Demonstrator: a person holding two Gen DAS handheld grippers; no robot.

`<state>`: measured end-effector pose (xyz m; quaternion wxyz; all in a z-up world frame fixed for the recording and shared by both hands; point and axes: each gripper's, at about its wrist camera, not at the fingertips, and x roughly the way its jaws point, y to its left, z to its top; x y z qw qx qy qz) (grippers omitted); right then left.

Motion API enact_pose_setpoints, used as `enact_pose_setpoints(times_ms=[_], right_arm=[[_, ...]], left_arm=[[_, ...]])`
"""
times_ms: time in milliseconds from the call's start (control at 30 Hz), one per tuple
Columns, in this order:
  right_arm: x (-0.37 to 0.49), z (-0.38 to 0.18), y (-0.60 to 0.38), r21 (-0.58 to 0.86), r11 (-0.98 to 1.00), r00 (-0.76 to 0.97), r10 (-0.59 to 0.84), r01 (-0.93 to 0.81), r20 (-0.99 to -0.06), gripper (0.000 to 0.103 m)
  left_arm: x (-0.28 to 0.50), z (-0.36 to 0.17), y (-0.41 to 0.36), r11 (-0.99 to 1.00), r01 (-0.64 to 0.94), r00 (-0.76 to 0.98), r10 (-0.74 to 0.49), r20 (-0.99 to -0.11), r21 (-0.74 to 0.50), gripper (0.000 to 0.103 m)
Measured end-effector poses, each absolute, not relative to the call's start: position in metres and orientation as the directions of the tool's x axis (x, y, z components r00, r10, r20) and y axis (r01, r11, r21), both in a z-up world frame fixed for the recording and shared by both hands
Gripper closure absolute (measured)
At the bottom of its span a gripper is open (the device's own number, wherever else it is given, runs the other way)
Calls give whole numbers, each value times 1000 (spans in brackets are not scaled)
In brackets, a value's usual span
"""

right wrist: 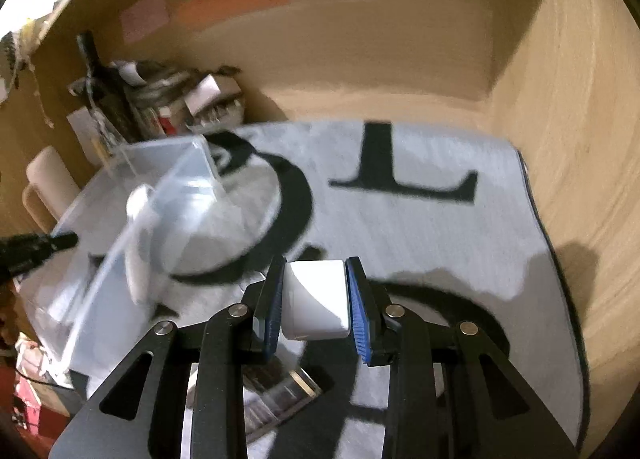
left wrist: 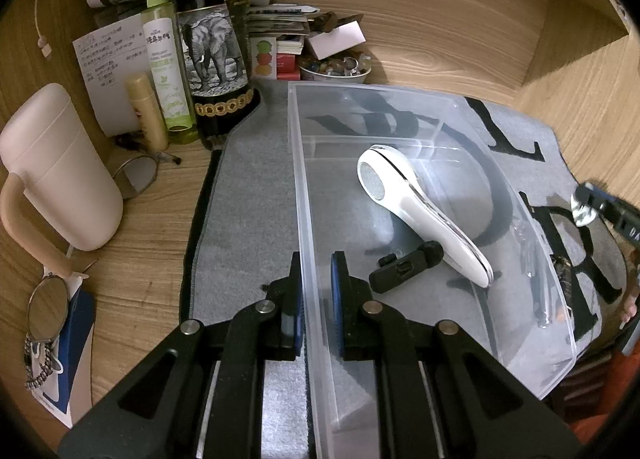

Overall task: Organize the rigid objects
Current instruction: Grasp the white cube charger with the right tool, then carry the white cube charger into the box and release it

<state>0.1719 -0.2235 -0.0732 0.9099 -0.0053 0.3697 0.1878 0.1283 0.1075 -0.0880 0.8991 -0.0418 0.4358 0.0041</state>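
A clear plastic bin (left wrist: pixel 304 187) stands on a grey mat with black letters (left wrist: pixel 248 219). In it lie a white handheld device (left wrist: pixel 416 215) and a small black clip-like part (left wrist: pixel 404 267). My left gripper (left wrist: pixel 316 291) is shut on the bin's left wall, one finger on each side. My right gripper (right wrist: pixel 314 299) is shut on a white box-shaped object (right wrist: pixel 316 299) and holds it above the mat (right wrist: pixel 440 219), to the right of the bin (right wrist: pixel 168 187). The right gripper shows blurred at the right edge of the left wrist view (left wrist: pixel 600 207).
Left of the mat stand a dark wine bottle with an elephant label (left wrist: pixel 212 47), a green spray bottle (left wrist: pixel 166 59), a cream tube (left wrist: pixel 146 115) and a white jug (left wrist: pixel 60 167). A bowl of small items (left wrist: pixel 336 69) and papers sit behind. Wooden walls enclose the desk.
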Motion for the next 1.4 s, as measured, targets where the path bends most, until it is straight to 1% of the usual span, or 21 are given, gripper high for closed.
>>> enact_pose_setpoints(times_ms=[300,633,900,1133,1400], right_arm=[[177,-34,-187,117,886,689,426,-448,-587,76],[177,-23,-125,73,812,635,505,-579,-584,76],[178,-38,-79,51,744,549,535,-666,-642,76],[178,-58,-50,9,707,489,498,-707,-716,76],[179,-72,-34,-14,683,441,455,-730,-774,76]], left_arm=[[128,-89,108,996,-46,622,-30,-782,-75,92],[127,-89,107,997,-37,626,-30,-779,-69,92],[128,-89,107,997,-32,626,-31,-779,-66,92],[126,-89,107,997,-27,631,-39,-775,-72,92],[126,-89,107,997,-25,632,-40,-774,-72,92]])
